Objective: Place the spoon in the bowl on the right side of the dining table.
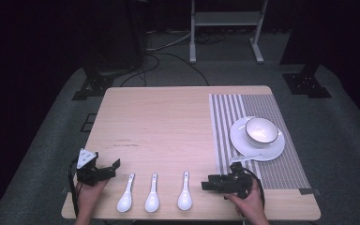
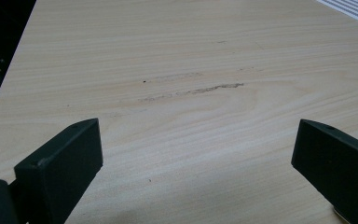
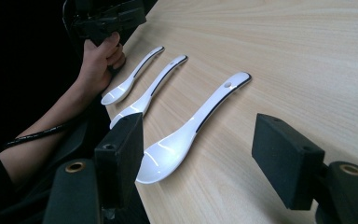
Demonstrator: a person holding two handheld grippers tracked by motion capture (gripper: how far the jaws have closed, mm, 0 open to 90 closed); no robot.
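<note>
Both tongs, left [image 1: 114,167] and right [image 1: 208,183], gape wide, holding nothing.

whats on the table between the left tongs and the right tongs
Three white spoons in a row: left spoon, middle spoon, right spoon, between the left tongs and right tongs, seen in the high view.

Three glossy white ceramic soup spoons are lying in a row along the near edge of the pale wooden bench [image 1: 168,122]: the left one [image 1: 125,194], the middle one [image 1: 152,194] and the right one [image 1: 185,192]. One white round bowl [image 1: 261,130] is sitting on one white round plate [image 1: 243,140], and one grey-and-white striped cloth placemat [image 1: 281,168] is lying beneath them at the right edge. Two black hand-held grippers are showing, the left hand-held gripper [image 1: 115,168] and the right hand-held gripper [image 1: 207,183].
</note>
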